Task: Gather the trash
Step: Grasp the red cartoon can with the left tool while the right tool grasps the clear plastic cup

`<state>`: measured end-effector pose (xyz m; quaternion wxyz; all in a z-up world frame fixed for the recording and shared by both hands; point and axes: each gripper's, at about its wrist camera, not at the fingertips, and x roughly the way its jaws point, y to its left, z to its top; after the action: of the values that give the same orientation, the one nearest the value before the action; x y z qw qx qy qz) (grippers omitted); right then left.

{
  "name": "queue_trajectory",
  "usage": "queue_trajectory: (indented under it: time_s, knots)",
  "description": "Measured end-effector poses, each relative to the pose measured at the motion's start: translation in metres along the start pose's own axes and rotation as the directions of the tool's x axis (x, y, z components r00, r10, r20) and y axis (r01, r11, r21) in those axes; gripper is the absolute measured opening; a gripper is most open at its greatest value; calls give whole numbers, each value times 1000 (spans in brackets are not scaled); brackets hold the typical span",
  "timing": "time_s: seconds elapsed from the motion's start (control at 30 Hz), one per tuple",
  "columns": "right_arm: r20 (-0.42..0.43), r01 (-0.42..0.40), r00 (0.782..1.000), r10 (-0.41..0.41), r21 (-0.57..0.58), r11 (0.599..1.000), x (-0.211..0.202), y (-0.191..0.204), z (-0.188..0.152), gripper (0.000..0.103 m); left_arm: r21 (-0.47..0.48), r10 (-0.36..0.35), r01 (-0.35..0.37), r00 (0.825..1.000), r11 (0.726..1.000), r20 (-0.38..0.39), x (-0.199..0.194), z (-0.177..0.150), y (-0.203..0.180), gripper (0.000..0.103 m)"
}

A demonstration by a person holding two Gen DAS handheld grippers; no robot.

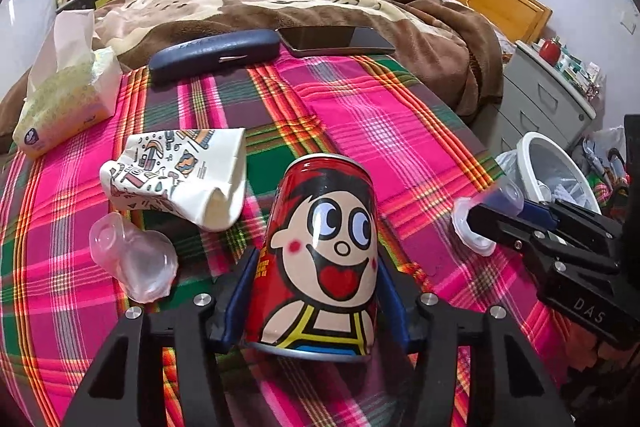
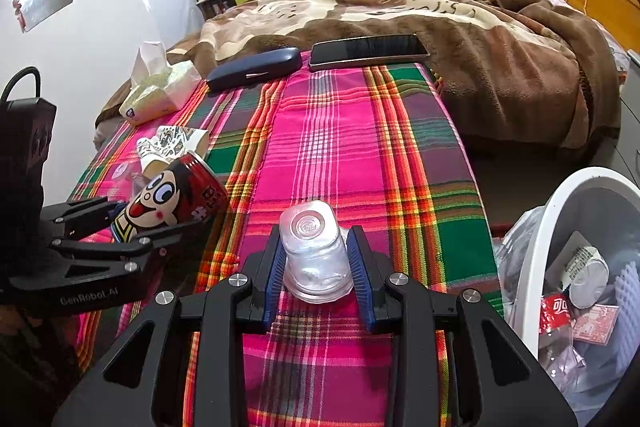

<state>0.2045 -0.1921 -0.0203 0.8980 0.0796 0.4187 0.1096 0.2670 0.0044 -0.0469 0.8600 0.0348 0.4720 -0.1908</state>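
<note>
On the plaid bedspread [image 1: 360, 115], left to right: tissue pack [image 1: 64, 99], kept; crumpled paper cup [image 1: 180, 175] and clear plastic cup [image 1: 132, 259], lying loose, uncollected; red cartoon can [image 1: 320, 251], clamped between left gripper [image 1: 316, 291] pads for removal; stacked clear cups [image 2: 314, 255], pinched by right gripper [image 2: 316, 267], apparently bound for white bin [image 2: 536, 267] just beside the bed.

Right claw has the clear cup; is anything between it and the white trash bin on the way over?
Nothing visible blocks it. The right claw grips the clear plastic cup above bare plaid bedspread; the white bin stands open just past the bed's edge, to its right.
</note>
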Motion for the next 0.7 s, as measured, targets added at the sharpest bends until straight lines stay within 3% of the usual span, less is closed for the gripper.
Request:
queue_trajectory:
  time_s: [0.53,0.7]
  knots:
    - [47,-6,999,5,20,1000,-20,-10,-4,32,7,-15,14,998,1000,67,-31,-11,-28,53]
    - [46,-5,999,4,26,1000,-21,-12,-5,32,17,-17,16,998,1000,58,-29,-15,-34,53]
